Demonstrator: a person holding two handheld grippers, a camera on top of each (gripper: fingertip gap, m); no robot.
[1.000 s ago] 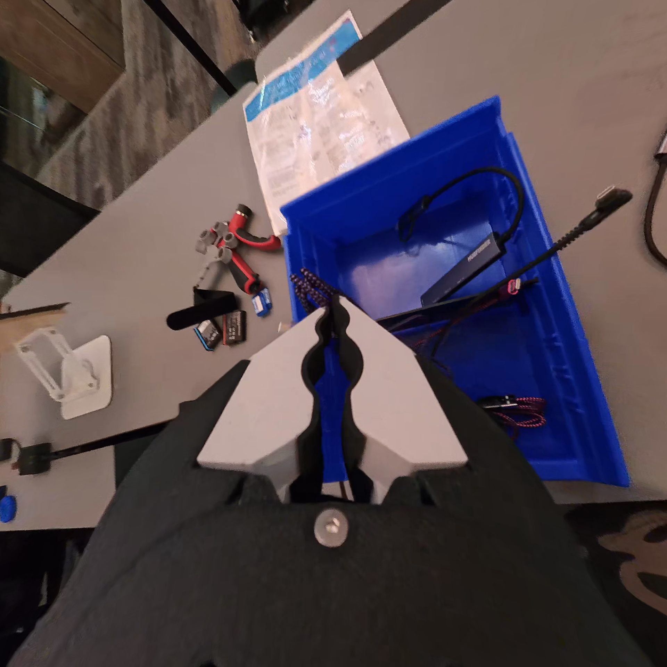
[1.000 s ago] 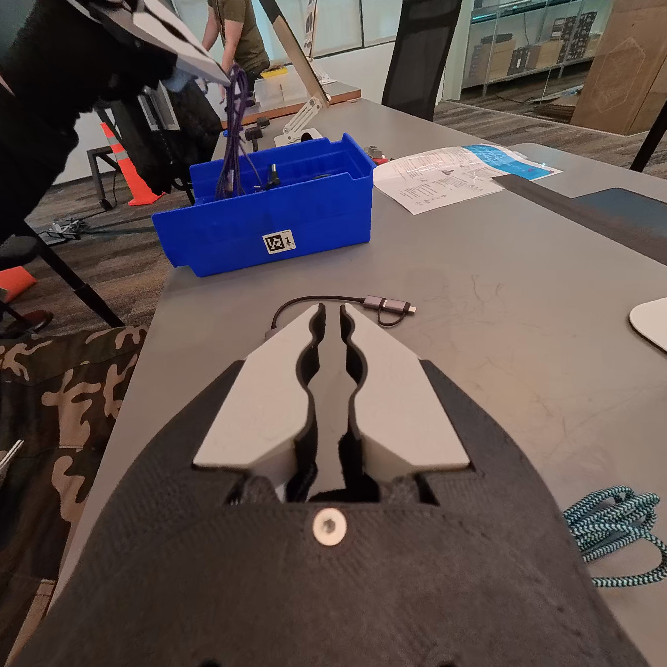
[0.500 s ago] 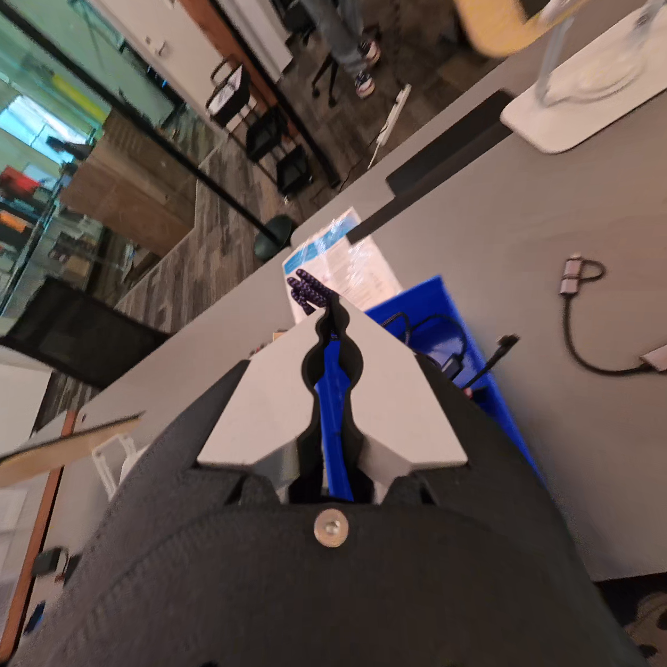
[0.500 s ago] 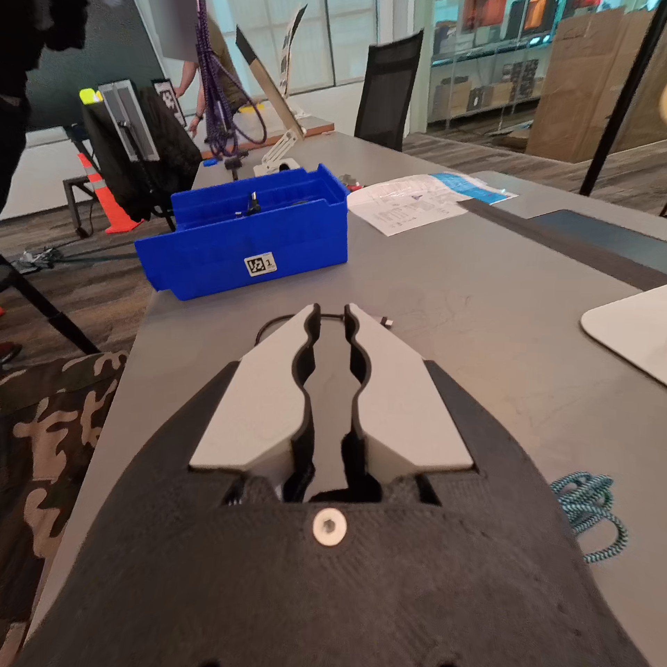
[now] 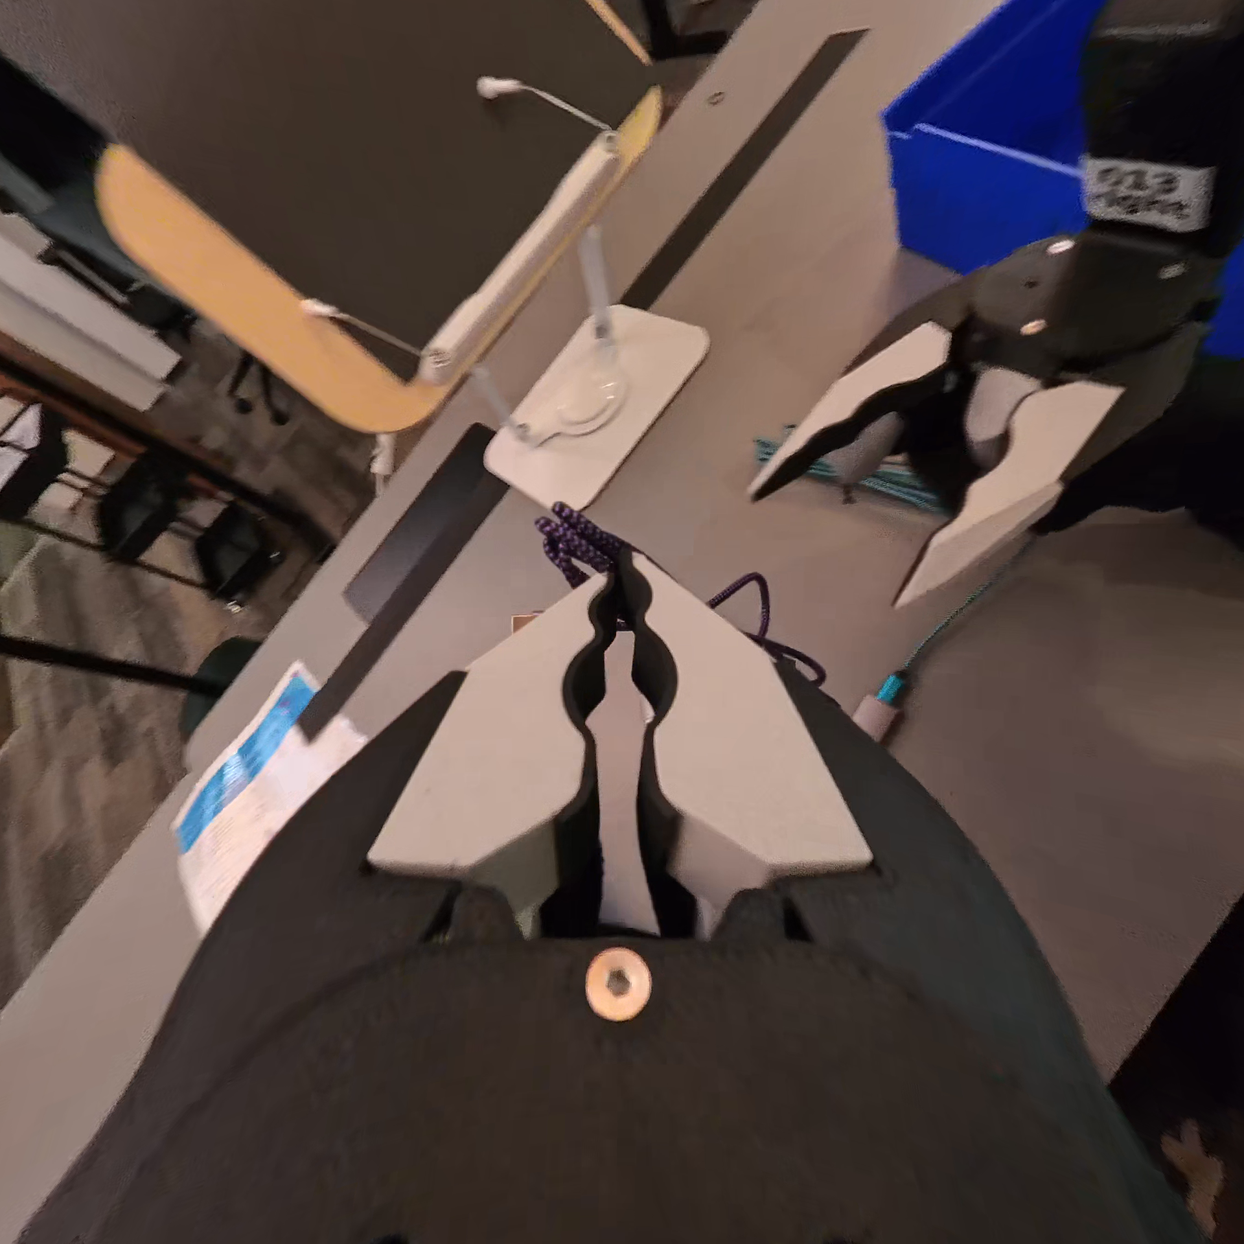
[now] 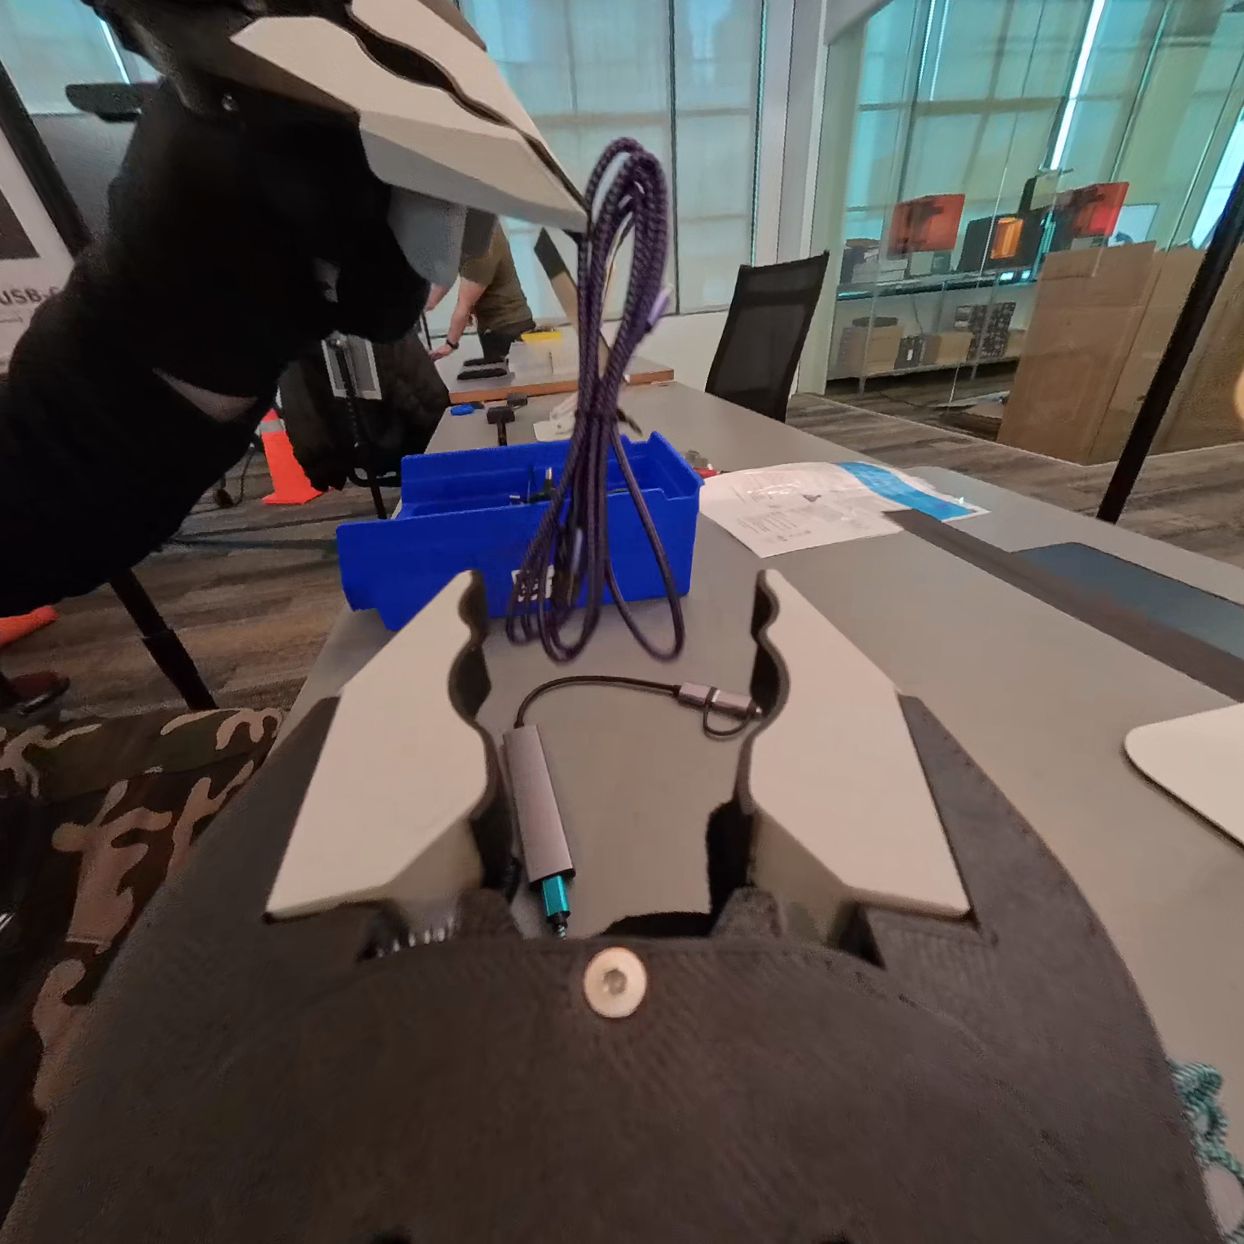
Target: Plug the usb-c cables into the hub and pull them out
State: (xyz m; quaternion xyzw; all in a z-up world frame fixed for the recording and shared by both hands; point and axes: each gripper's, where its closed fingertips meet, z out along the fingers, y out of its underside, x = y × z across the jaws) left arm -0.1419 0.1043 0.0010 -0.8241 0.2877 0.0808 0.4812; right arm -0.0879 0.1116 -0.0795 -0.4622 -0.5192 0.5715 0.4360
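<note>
My left gripper point(image 5: 616, 572) is shut on a coiled purple braided cable point(image 5: 579, 538) and holds it in the air. In the right wrist view the left gripper point(image 6: 579, 219) is at top left, and the purple cable point(image 6: 606, 404) hangs from it in long loops down to just above the table. My right gripper point(image 6: 619, 585) is open wide and empty, low over the grey hub point(image 6: 535, 801). A teal plug point(image 6: 555, 899) sits at the hub's near end. The hub's own short lead ends in an adapter point(image 6: 713, 700). The right gripper point(image 5: 826, 548) also shows in the left wrist view.
A blue bin point(image 6: 471, 565) with more cables stands behind the hanging loops. A printed sheet point(image 6: 808, 505) lies to its right. A white stand base point(image 6: 1191, 767) is at the right edge. A teal braided cable point(image 5: 895, 481) lies under the right gripper. Camouflage trousers point(image 6: 134, 808) are at the left. My right fingertips sit around 11 cm from my left ones. To the teal plug point(image 6: 555, 899): right tips about 15 cm, left tips about 25 cm. It turns up in the left wrist view point(image 5: 895, 686) as well.
My left gripper lifted the purple cable out of the blue bin and carried it over the table toward the hub. My right gripper went from nearly shut to wide open over the hub.
</note>
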